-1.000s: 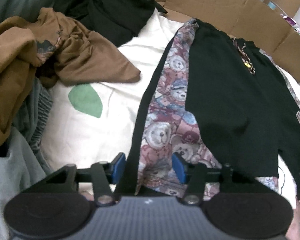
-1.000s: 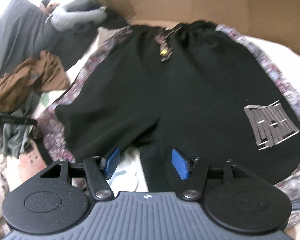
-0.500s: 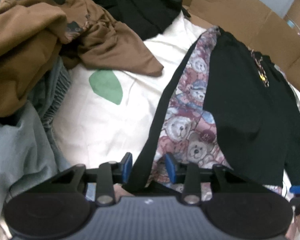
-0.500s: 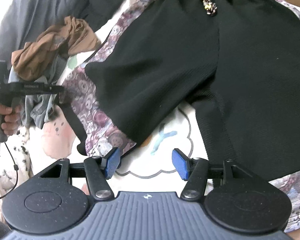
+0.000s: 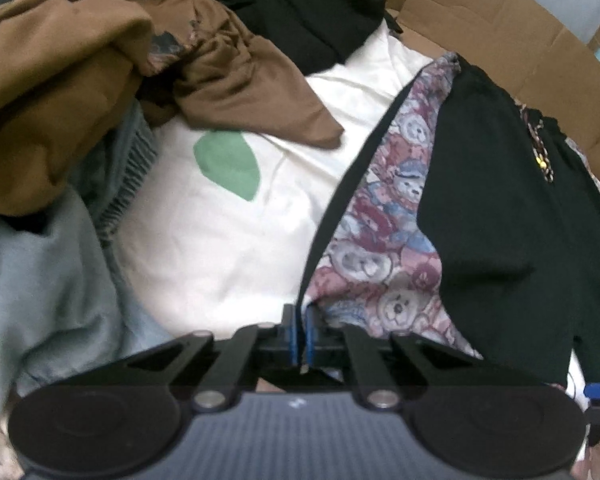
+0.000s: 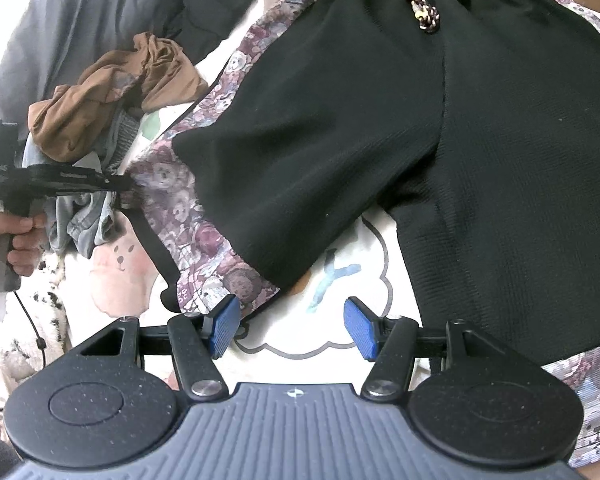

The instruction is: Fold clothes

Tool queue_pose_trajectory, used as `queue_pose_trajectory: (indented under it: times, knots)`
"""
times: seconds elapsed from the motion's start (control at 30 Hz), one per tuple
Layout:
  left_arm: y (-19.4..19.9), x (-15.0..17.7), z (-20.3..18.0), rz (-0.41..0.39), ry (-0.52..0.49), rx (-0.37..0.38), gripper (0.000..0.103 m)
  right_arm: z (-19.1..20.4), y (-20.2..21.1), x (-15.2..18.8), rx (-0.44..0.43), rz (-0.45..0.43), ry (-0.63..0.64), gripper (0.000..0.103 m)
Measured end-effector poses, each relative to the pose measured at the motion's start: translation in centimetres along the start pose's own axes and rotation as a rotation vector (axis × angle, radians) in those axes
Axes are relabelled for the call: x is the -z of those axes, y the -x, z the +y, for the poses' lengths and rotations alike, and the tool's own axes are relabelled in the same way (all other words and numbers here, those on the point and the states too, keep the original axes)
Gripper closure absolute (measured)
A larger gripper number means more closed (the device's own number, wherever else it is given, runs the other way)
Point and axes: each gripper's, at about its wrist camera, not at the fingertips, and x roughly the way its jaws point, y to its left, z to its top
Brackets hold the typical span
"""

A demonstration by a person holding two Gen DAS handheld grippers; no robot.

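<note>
- Nearest me in the left wrist view, my left gripper (image 5: 300,334) has its blue pads pressed together on the black side edge of the shorts (image 5: 496,216), with the cloth pinched between them.
- In the right wrist view, my right gripper (image 6: 294,328) has its pads wide apart and holds nothing; it hovers over the white sheet (image 6: 332,312), with the left pad just beside the hem of the nearer shorts leg.
- The sheet there carries a cartoon print with a grey outline, and it lies in the gap between the two legs.
- The shorts are spread flat on the sheet, black in front with teddy-bear panels (image 6: 188,200) down the sides, and the waistband lies at the far end.
- At the left of the right wrist view I see my left hand (image 6: 18,240) on its grip, with that gripper's tip touching the bear panel at the outer edge of the leg.
- A drawstring (image 6: 422,12) lies knotted at the middle of the waistband.
- Left of the shorts, a crumpled brown garment (image 5: 84,64) sits on a grey one (image 5: 40,280), and its tip comes near a green patch (image 5: 230,166) on the sheet.
- Farther off lie dark clothes (image 5: 300,4), and a cardboard wall (image 5: 500,28) stands behind the waistband.
</note>
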Motion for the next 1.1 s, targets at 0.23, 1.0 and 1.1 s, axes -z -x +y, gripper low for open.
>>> queue_pose_trajectory:
  times: [0.23,1.0,1.1]
  knots:
    - [-0.7,-1.9,1.6,0.044,-0.064,-0.013,0.099,0.1,1.4,-1.8,0.001,0.065,0.054,0.039]
    - [-1.3,-0.9,4.5,0.052,0.064,0.084,0.070,3.0,-0.5,-4.2,0.057,0.124,-0.168,0.039]
    - [-1.4,-0.4,4.3,0.039,0.076,0.100,0.062,2.8,-0.6,-2.5,0.031,0.036,-0.255,0.039]
